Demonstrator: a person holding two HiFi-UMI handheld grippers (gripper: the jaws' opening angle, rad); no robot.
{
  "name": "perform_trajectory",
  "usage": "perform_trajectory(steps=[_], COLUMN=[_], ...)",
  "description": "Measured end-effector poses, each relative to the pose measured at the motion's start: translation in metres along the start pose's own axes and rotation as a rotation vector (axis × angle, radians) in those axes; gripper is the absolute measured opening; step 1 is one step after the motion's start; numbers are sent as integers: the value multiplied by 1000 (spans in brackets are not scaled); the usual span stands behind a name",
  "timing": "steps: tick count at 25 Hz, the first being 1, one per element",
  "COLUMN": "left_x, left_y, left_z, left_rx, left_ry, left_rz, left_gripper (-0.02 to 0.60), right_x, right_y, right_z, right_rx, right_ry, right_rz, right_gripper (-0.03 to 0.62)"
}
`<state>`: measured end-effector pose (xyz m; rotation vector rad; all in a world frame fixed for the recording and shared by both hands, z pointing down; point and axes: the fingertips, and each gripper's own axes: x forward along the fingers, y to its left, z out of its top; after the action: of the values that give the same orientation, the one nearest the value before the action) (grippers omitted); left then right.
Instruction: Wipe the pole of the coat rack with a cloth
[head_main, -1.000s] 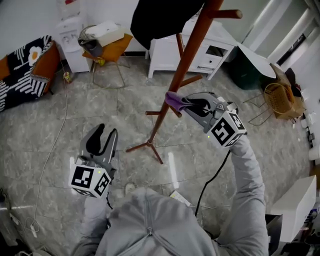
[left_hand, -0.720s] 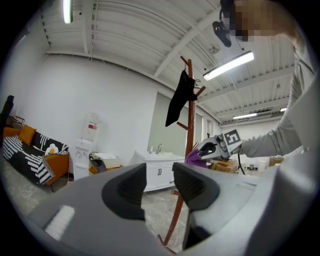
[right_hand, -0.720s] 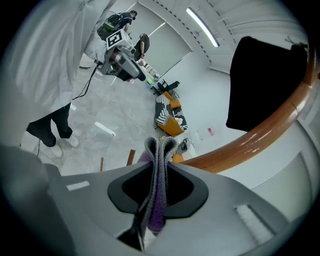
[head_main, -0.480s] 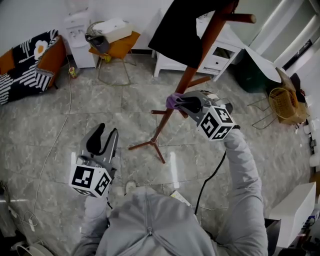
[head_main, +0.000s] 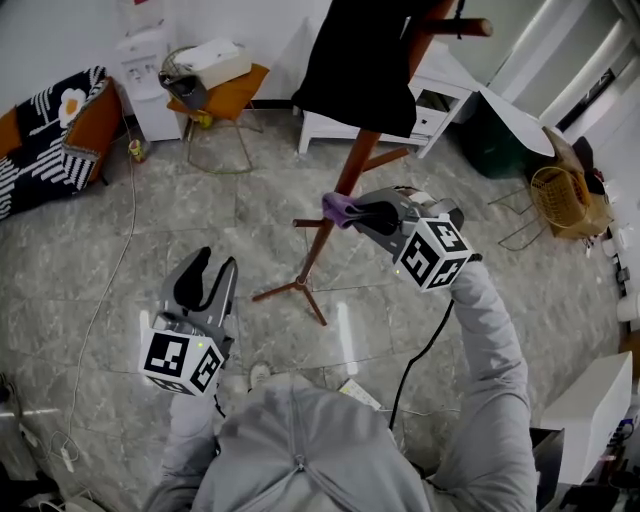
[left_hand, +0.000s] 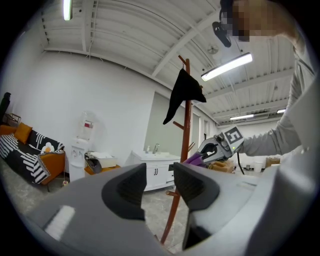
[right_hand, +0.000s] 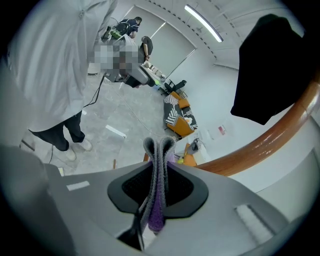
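Little has shifted in a second: the right gripper (head_main: 352, 212) has edged slightly left, and the left gripper (head_main: 212, 280) has not stirred.

Head view: purple cloth (head_main: 336, 207) pinched in the right jaws and held against the coat rack's reddish pole (head_main: 350, 175), near the lower pegs. A black garment (head_main: 355, 60) hangs up top.

Left gripper view: jaws apart, nothing between them, well clear of the rack.

Right gripper view: jaws clamped on the folded cloth. The pole curves past on the right; contact looks light, though the wide lens makes that uncertain.

To wipe well: press the fold flat to the wood, follow the pole's lean, steer round the pegs.
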<state>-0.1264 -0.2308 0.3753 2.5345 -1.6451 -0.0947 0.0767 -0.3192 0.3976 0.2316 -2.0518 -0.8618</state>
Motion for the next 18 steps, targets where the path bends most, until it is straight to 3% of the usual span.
perform_trajectory(steps=[6,18], left_x=[3,8], left_y=[-12,-35], left_z=[0,3], left_rx=[3,16], left_ry=[-4,-2], left_rz=[-30,-92], left_gripper=[178,178], right_x=[-24,-66], right_y=[26,55], right_z=[9,26], right_rx=[-51,-54], right_ry=[10,-5], right_rz=[31,-33], right_gripper=[57,57])
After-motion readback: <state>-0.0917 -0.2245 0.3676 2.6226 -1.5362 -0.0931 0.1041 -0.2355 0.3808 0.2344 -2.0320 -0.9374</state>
